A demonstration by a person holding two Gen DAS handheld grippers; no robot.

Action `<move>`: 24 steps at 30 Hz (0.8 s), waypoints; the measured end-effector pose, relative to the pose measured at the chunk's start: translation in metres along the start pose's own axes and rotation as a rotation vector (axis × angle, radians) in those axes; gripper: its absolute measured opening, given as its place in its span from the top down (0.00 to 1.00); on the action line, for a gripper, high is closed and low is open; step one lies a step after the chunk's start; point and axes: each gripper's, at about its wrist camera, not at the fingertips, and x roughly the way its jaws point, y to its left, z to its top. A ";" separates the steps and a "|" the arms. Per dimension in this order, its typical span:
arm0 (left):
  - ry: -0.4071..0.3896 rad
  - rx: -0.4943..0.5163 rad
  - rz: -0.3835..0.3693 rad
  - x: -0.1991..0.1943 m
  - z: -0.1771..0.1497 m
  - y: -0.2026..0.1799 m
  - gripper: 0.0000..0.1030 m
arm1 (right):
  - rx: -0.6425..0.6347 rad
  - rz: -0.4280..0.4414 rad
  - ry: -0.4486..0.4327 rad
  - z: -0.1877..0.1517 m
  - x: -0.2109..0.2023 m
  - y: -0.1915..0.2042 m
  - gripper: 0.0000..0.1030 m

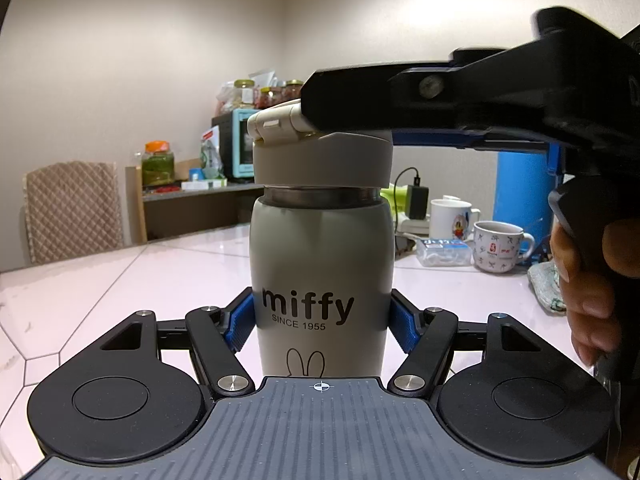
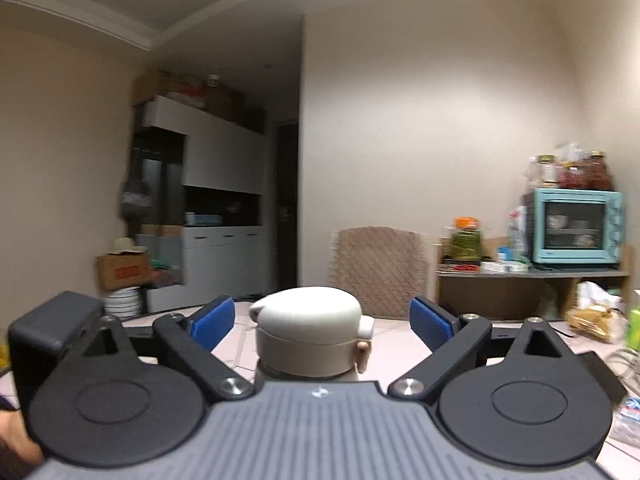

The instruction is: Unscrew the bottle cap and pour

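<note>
A cream "miffy" bottle stands upright on the white table. My left gripper is shut on the bottle's body, blue pads pressing both sides. The beige cap sits raised on the neck, with a band of metal thread showing under it. My right gripper is open around the cap, its blue pads apart from the cap on both sides. In the left wrist view the right gripper comes in from the right, level with the cap's top.
Two mugs and a clear plastic box stand at the right on the table, with a blue cylinder behind. A shelf with jars and a teal oven is at the back. A padded chair back stands beyond the table.
</note>
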 end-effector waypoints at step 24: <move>0.000 -0.001 0.000 0.000 0.002 0.001 0.30 | 0.002 -0.167 0.026 -0.009 0.019 0.025 0.13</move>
